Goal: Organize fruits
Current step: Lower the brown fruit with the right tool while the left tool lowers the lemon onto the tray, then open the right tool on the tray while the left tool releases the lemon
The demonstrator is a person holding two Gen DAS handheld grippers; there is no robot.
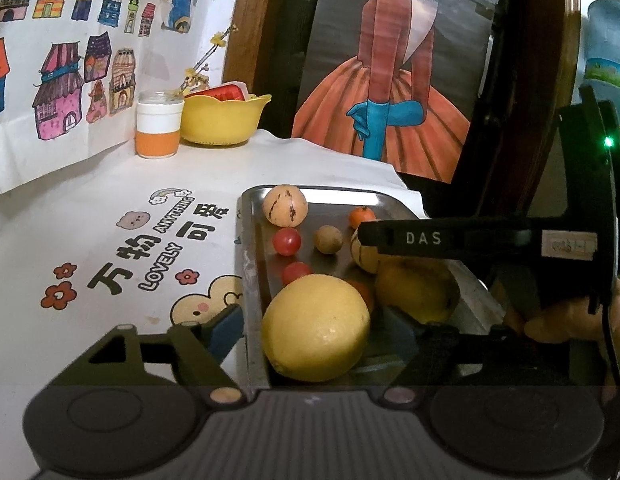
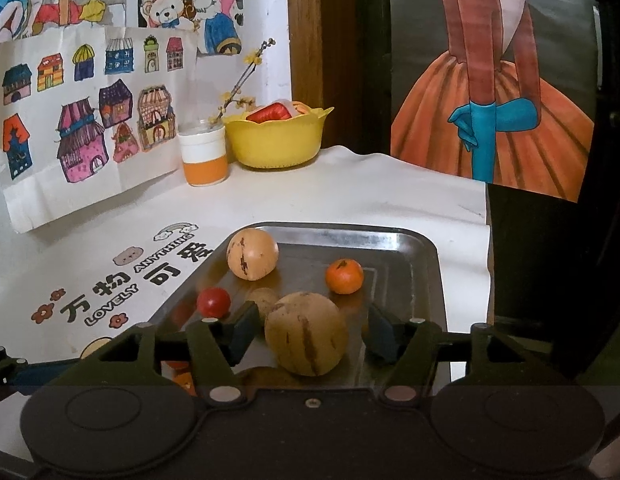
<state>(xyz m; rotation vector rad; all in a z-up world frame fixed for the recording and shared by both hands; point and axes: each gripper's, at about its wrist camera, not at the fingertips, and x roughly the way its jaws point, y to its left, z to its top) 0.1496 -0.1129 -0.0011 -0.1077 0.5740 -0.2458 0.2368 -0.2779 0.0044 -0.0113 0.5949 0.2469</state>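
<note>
The sorting looks barely begun: all the fruit still lies loose in the metal tray (image 2: 426,256) at the table's right edge. The right gripper (image 2: 310,332) has its fingers wide open either side of a striped melon (image 2: 306,334), not touching. The left gripper (image 1: 306,332), equally open, faces a lemon (image 1: 316,326). The yellow bowl (image 2: 278,142) at the far corner holds something red.

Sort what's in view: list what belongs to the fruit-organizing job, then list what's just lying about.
Job:
metal tray
lemon
two striped melons
small orange
cherry tomatoes
small brown fruit
right tool

Lying about:
yellow bowl
orange-and-white jar
house drawings
</note>
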